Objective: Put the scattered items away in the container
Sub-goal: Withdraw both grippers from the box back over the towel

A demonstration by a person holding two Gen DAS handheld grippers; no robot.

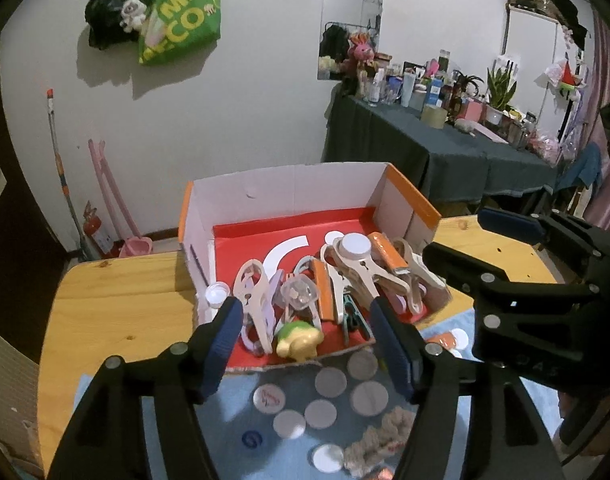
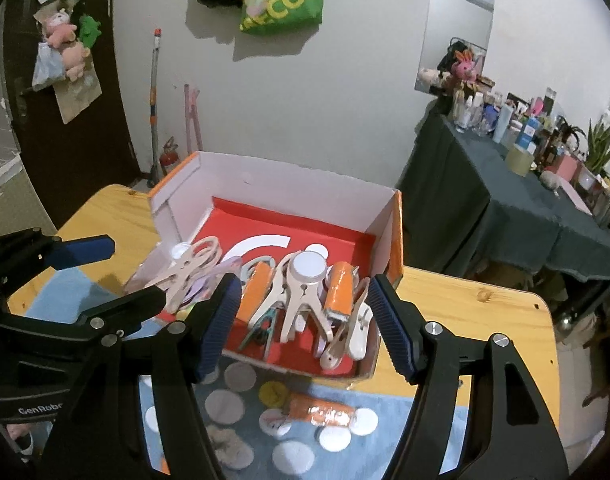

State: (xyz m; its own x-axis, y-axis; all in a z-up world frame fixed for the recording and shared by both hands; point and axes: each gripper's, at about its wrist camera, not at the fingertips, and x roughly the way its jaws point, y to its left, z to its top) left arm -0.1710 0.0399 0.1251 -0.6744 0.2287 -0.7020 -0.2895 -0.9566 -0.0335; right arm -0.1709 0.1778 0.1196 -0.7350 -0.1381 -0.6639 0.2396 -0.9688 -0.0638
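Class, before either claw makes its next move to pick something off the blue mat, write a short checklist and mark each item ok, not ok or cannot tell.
1. Left claw open and holding nothing: ok.
2. Right claw open and holding nothing: ok.
3. Box open on top, with bare red floor at the back: ok.
4. Orange tube on the blue mat lies in the open, nothing on top: ok.
5. All items tidied: not ok; white discs and a fuzzy beige piece remain on the mat.
6. Discs lift easily: cannot tell.
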